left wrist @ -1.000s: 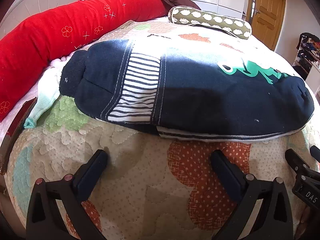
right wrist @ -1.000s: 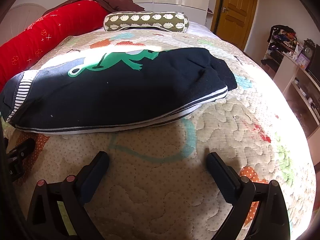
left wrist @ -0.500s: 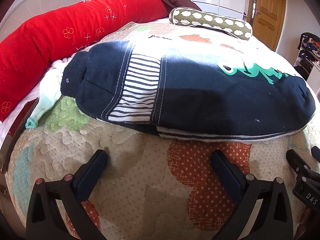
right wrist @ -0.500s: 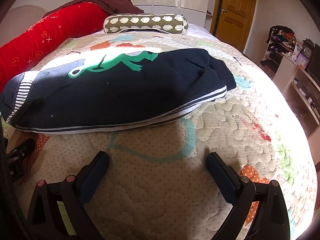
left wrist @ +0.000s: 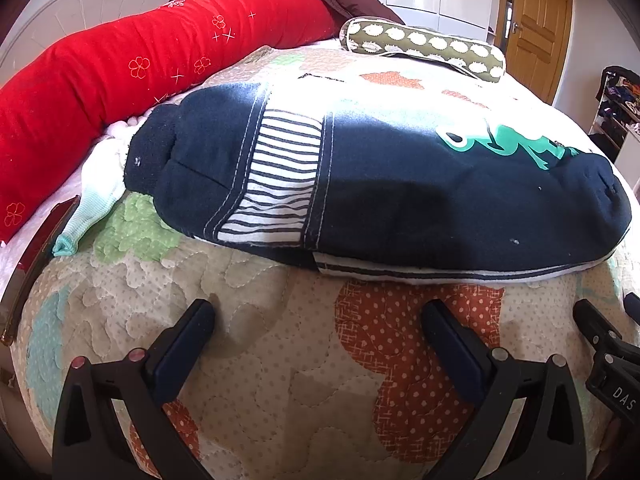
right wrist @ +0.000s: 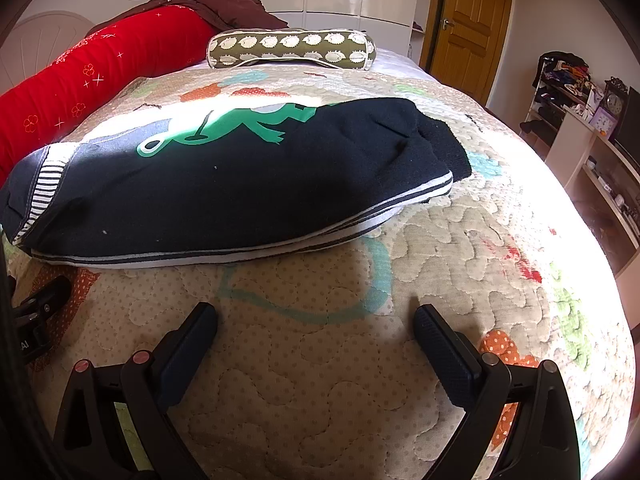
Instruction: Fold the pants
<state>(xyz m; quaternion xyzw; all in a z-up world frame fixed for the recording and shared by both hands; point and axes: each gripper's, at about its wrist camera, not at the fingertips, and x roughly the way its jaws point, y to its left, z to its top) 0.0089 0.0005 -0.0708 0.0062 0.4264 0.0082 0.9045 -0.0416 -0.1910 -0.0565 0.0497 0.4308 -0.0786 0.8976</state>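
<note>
Dark navy pants (left wrist: pixel 400 200) with a striped white panel and a green frog print lie folded lengthwise across the quilted bed; they also show in the right wrist view (right wrist: pixel 240 184). My left gripper (left wrist: pixel 318 312) is open and empty, just short of the pants' near edge by the striped panel end. My right gripper (right wrist: pixel 316 316) is open and empty, a little before the near edge toward the cuff end. The right gripper's tip shows at the right edge of the left wrist view (left wrist: pixel 608 344).
A long red bolster (left wrist: pixel 120 80) runs along the left side. A green patterned roll pillow (right wrist: pixel 292 48) lies at the far end. A pale mint garment (left wrist: pixel 92 208) lies left of the pants. The bed's right edge drops toward shelves (right wrist: pixel 592 152).
Both grippers have stayed open and nearly still; the view has crept very slightly. The pants have not moved.
</note>
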